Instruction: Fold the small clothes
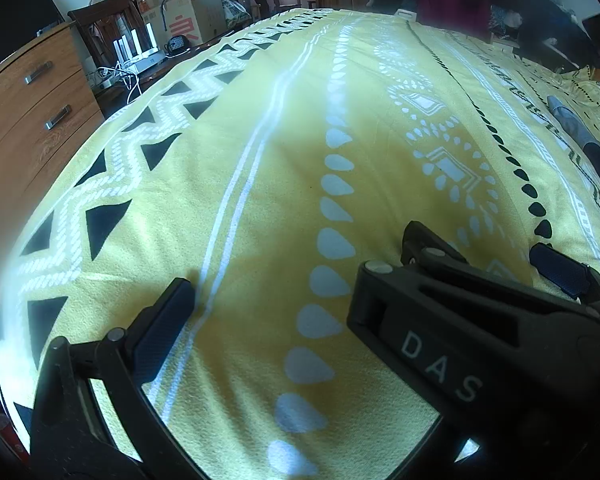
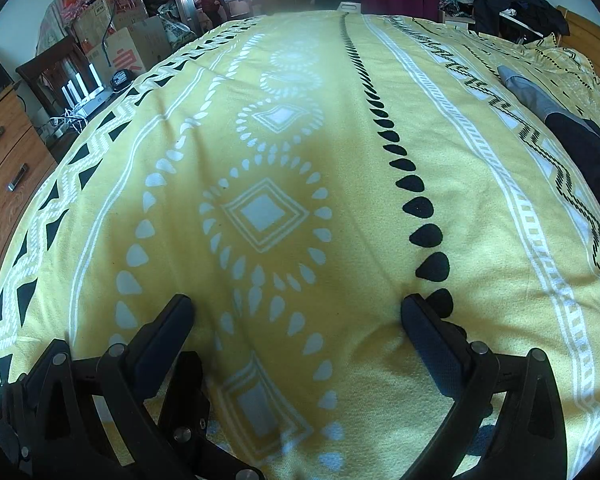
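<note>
Two open claws (image 1: 296, 292) (image 2: 296, 312), one dark garment (image 2: 576, 140).

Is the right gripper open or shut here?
Open. The right gripper has its fingers spread wide, with bare bedspread between them, holding nothing.

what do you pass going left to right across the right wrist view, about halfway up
wooden drawer unit → black triangle border of the yellow bedspread → white diamond medallion → row of black teardrops → dark garment
</note>
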